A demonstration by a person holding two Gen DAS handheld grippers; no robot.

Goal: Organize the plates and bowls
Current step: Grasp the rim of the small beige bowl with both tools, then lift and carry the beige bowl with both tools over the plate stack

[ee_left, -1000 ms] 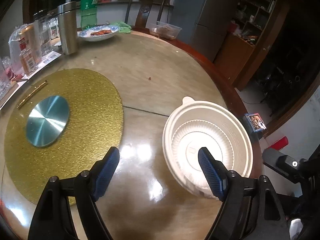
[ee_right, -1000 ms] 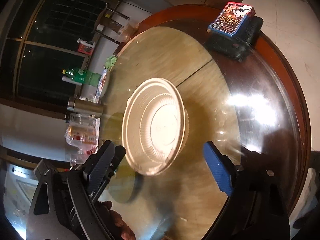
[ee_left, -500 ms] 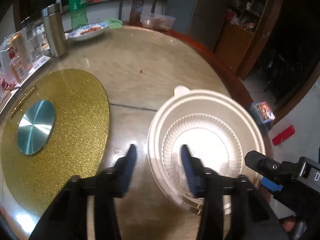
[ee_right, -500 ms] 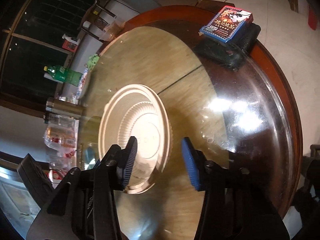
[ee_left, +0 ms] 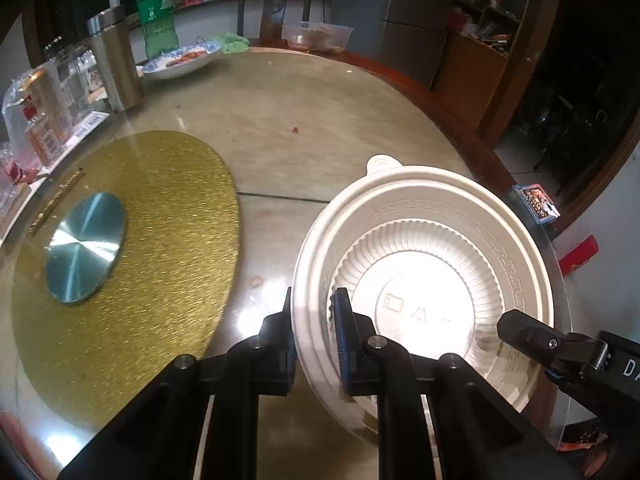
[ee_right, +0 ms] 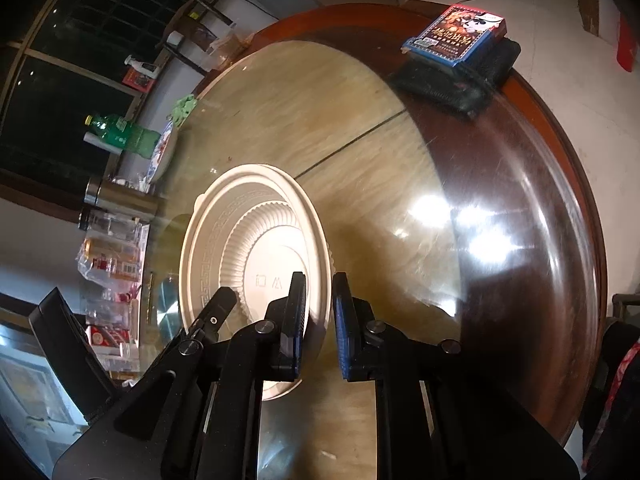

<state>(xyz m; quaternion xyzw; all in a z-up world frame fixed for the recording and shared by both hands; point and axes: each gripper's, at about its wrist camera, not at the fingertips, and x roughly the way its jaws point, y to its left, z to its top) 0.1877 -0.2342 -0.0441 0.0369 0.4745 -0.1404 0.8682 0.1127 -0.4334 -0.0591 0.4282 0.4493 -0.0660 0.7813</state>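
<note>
A white ribbed plastic bowl (ee_left: 424, 248) sits on the round glass-topped table (ee_left: 320, 128), close to its near edge. My left gripper (ee_left: 314, 320) is closing on the bowl's left rim, one pad inside and one outside, both pressing the wall. In the right wrist view the same bowl (ee_right: 256, 240) has its right rim between the closing pads of my right gripper (ee_right: 320, 312). A black finger (ee_left: 520, 332) of the right gripper shows over the bowl's right side. Extra rims under the bowl's near edge hint at a nested stack.
A gold round mat (ee_left: 160, 240) with a silver disc (ee_left: 84, 248) lies left of the bowl. Along the far side stand a steel flask (ee_left: 114, 56), a green bottle (ee_left: 156, 12), a patterned plate with food (ee_left: 180, 62) and a clear container (ee_left: 316, 36). A card box (ee_right: 456, 36) lies on a black pouch at the table's edge.
Both grippers went from wide open to closed on the bowl's opposite rims. Each moved in a little closer, so the bowl looks larger.
</note>
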